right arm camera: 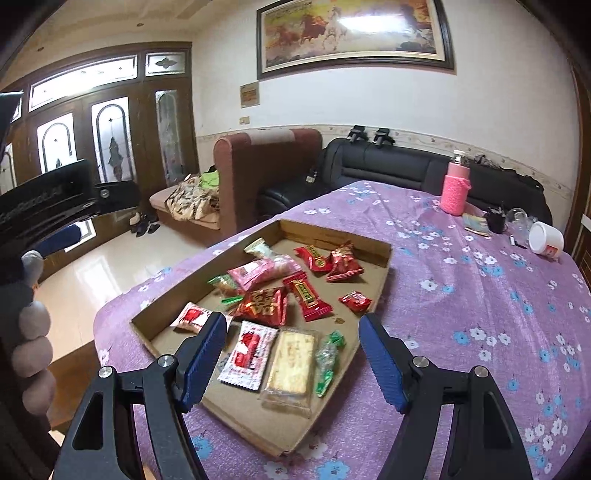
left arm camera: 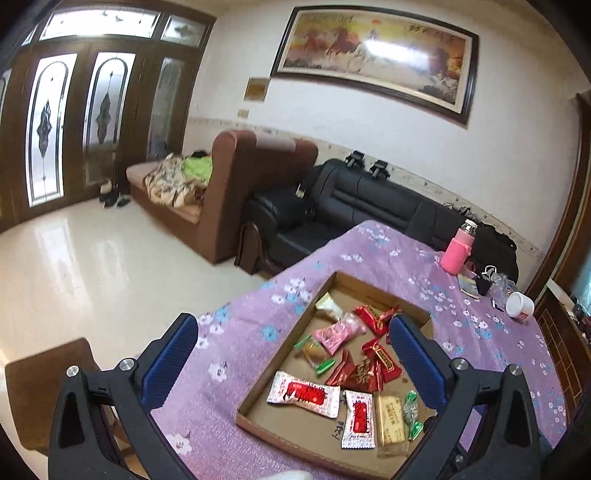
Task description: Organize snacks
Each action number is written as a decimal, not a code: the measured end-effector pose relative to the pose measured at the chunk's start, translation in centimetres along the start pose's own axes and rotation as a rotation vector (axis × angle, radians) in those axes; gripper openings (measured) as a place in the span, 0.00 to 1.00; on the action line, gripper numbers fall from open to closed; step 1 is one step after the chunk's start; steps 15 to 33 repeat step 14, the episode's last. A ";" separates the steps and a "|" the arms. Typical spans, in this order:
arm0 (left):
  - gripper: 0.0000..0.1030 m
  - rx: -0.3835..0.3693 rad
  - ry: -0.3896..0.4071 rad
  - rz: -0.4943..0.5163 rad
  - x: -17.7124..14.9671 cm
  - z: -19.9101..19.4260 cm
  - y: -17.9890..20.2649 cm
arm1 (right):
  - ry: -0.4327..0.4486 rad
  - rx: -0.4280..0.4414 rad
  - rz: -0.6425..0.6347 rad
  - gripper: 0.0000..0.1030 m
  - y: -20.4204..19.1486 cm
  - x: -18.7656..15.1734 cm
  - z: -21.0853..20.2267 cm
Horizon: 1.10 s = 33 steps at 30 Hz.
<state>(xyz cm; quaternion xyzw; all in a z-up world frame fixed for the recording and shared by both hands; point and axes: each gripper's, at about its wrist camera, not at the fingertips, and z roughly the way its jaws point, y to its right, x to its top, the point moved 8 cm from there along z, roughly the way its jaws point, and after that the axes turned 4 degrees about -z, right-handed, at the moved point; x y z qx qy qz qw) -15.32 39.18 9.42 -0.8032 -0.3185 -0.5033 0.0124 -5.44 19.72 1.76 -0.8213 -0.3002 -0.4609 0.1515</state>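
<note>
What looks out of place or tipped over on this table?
A white cup lies on its side near the table's far right edge, beside the small clutter there. The snacks sit loosely jumbled inside the cardboard tray, unsorted; none has spilled out.

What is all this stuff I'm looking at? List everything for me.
cardboard tray: one, brown, on the table, holding the snacks
snacks: about a dozen wrapped packets, red, pink, white, green and yellow, loose in the tray
tablecloth: one, purple with flowers, over the table
bottle: one, pink knitted sleeve, far table edge
cup: one, white, on its side near the bottle
sofas: black and brown, by the wall
painting: one, framed, on the wall
left tool: open, above the tray
right tool: open, above the tray
</note>
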 end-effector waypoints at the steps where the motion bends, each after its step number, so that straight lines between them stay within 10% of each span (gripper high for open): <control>1: 1.00 0.011 -0.007 0.001 -0.1 0.2 -0.2 | -0.004 0.005 -0.007 0.76 -0.2 -0.1 0.1; 33: 1.00 0.067 -0.092 -0.003 -1.4 1.8 -1.3 | -0.038 0.079 -0.083 0.76 -3.1 -1.1 0.9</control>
